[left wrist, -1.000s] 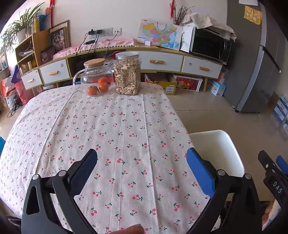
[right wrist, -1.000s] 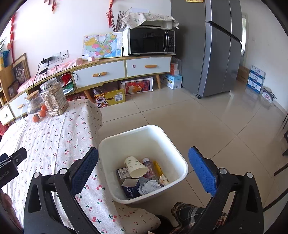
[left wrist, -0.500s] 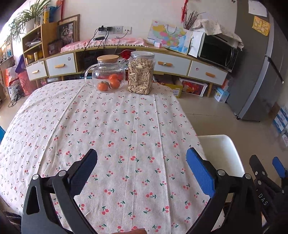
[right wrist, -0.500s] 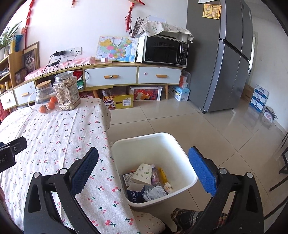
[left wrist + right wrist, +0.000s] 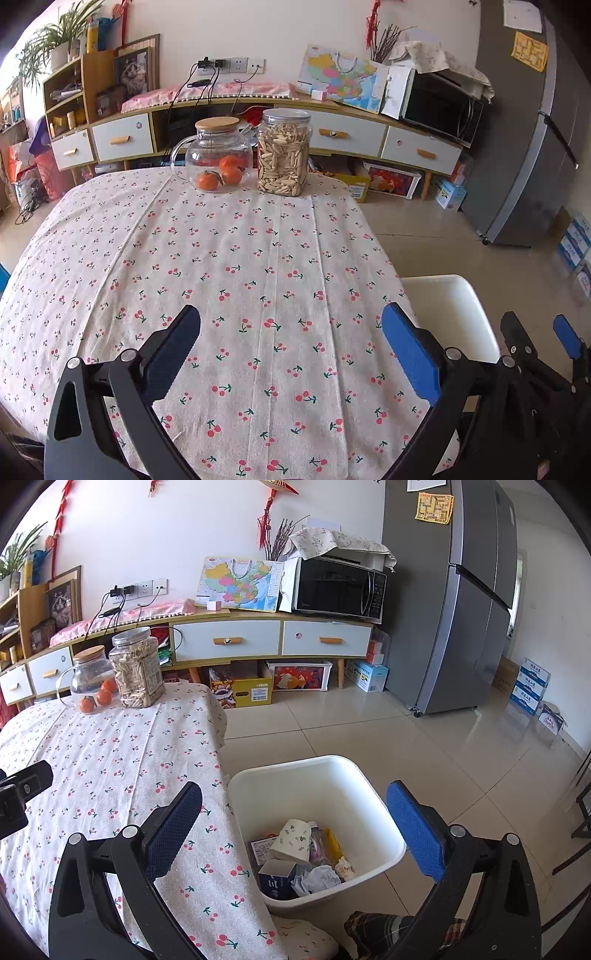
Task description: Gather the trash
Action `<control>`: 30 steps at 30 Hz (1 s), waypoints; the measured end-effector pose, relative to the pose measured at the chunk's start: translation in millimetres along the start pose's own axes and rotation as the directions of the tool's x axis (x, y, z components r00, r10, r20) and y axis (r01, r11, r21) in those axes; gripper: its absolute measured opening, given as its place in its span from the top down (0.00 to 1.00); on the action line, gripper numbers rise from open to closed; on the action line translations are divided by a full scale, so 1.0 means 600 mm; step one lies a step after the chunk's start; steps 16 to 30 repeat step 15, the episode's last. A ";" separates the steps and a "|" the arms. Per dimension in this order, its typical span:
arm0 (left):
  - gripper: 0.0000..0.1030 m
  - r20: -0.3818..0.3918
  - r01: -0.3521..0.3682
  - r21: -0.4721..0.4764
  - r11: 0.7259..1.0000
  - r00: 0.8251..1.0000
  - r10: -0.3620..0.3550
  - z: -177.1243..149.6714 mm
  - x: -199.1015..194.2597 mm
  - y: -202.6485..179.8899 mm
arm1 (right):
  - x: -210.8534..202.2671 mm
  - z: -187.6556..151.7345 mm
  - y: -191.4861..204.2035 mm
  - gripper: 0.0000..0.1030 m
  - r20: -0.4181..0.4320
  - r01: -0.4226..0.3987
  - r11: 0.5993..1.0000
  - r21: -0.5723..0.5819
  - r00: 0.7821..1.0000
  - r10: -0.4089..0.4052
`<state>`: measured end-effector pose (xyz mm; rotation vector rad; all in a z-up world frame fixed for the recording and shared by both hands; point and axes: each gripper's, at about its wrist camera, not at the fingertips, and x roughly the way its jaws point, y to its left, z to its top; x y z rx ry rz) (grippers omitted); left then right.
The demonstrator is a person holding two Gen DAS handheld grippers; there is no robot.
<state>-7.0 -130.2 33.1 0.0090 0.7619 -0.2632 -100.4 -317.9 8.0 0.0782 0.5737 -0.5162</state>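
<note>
A white bin (image 5: pixel 369 797) stands on the floor beside the table's right edge; its rim (image 5: pixel 450 295) also shows in the left wrist view. Inside lie a paper cup (image 5: pixel 291 840), a small blue carton (image 5: pixel 275 880), crumpled paper (image 5: pixel 319 878) and wrappers. My right gripper (image 5: pixel 295 812) hangs open above the bin's near side with nothing between its fingers. Over the cherry-print tablecloth (image 5: pixel 236 273) my left gripper (image 5: pixel 291 332) is open and empty. No loose trash shows on the cloth.
At the table's far end stand a glass jug with oranges (image 5: pixel 218 160) and a clear jar of snacks (image 5: pixel 283 157). Behind are a low drawer cabinet (image 5: pixel 273 638), a microwave (image 5: pixel 338 587) and a grey fridge (image 5: pixel 461 602). Boxes (image 5: pixel 532 683) sit on the tiled floor.
Both views have tilted up and pulled back slightly: the jug and jar sit lower in frame, the bin nearer the bottom. Both grippers stay open and empty.
</note>
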 end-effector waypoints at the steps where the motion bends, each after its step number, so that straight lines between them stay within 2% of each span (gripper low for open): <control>1: 0.14 0.004 -0.001 0.006 1.000 1.000 0.001 -0.001 0.000 -0.002 | 0.001 0.000 0.000 0.07 -0.002 -0.001 1.000 0.003 1.000 0.001; 3: 0.22 0.004 0.006 0.012 1.000 1.000 -0.006 -0.003 0.001 -0.004 | 0.004 0.000 -0.002 0.07 -0.005 -0.002 1.000 0.008 1.000 0.002; 8: 0.23 0.005 0.012 0.046 0.999 1.000 -0.012 -0.006 0.002 -0.016 | 0.006 0.001 -0.002 0.07 -0.003 -0.002 1.000 0.013 1.000 0.002; 14: 0.10 -0.004 0.001 0.046 0.999 1.000 -0.001 -0.006 0.002 -0.021 | 0.004 0.002 -0.001 0.07 0.006 -0.009 1.000 0.013 1.000 0.009; 30: 0.09 -0.007 0.000 0.044 0.999 1.000 0.001 -0.006 0.003 -0.021 | 0.003 0.002 -0.001 0.07 0.009 -0.012 1.000 0.013 1.000 0.012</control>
